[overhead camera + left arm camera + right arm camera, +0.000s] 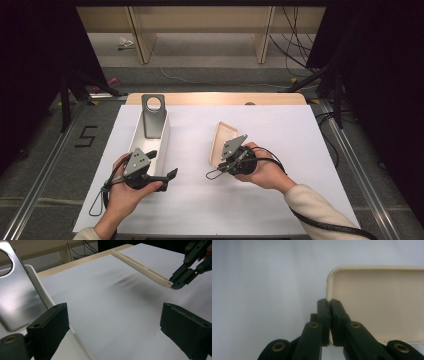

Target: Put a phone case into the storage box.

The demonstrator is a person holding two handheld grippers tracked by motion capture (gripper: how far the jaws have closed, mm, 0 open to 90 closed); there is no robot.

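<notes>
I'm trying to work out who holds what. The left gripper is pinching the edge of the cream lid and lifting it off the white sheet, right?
Not quite: it's the right gripper that pinches the cream lid by its rim, as the right gripper view shows. The left gripper stands open by the white box. The rest holds: the lid is tilted up off the white sheet.

In the right gripper view the flat cream plastic lid (382, 302) runs off the right edge, and its lower rim is hidden behind the right gripper (329, 305) linkage. In the left gripper view the shiny grey metal plate with a round hole (17, 292) is cut by the left and top edges, its foot covered by a jaw. A blurred dark smear lies across the white bench (107, 305).
</notes>
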